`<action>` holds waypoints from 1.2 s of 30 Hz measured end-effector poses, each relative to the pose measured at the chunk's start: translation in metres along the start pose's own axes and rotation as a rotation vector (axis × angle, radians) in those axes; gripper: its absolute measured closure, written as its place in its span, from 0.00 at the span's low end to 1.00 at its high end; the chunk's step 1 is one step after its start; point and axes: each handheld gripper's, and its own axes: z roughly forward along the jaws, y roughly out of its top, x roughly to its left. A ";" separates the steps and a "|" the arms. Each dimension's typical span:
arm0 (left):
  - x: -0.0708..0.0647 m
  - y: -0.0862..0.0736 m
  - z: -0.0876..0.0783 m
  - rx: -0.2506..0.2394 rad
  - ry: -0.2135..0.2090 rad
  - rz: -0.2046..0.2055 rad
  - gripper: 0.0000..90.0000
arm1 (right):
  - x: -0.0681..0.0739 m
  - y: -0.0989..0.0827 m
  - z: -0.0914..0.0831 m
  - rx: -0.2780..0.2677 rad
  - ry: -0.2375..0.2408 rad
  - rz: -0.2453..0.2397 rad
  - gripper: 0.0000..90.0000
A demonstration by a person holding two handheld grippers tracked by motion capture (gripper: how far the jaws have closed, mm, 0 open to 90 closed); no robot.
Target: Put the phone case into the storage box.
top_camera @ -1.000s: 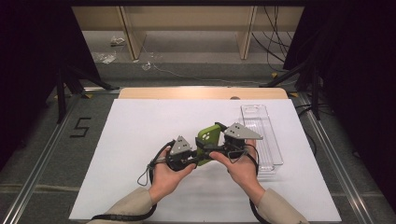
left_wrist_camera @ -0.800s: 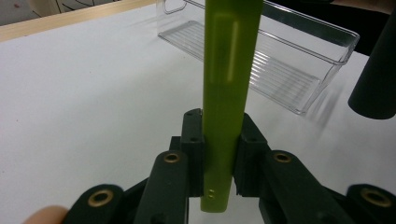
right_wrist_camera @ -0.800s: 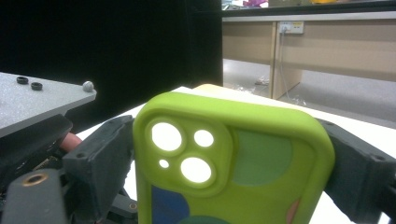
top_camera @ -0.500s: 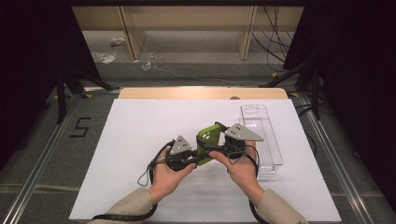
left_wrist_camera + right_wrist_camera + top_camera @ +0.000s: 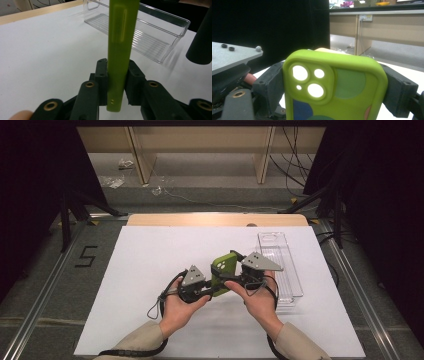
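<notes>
A: Table sheet bright, evenly lit from overhead; surroundings black.
B: Soft shadows, glare on clear tray. Phone case close-up slightly soft, cutouts blown white.

A clear bin lies on the white surface, toward its right edge (long, ribbed on the bottom, open on top). A strip of bare wood runs along the far edge. On the grey floor at left is a painted "5". Beyond stand wooden shelves with loose cables beside them.
</notes>
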 end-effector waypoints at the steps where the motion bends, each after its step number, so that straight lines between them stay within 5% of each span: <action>1: 0.000 0.000 0.000 0.001 -0.002 0.010 0.77 | -0.001 0.001 -0.001 -0.002 0.001 -0.001 0.19; 9: -0.005 0.001 -0.001 0.012 -0.010 0.086 0.44 | -0.006 0.009 -0.007 -0.029 -0.011 -0.003 0.20; 19: 0.005 0.000 -0.014 0.045 -0.016 0.121 0.07 | -0.018 0.018 -0.017 -0.059 -0.049 0.007 0.20; 23: 0.008 -0.002 -0.019 0.067 -0.020 0.142 0.00 | -0.022 0.020 -0.020 -0.068 -0.058 0.008 0.20; 36: 0.018 -0.011 -0.036 0.060 0.012 0.127 0.00 | -0.029 0.024 -0.026 -0.077 -0.090 0.006 0.20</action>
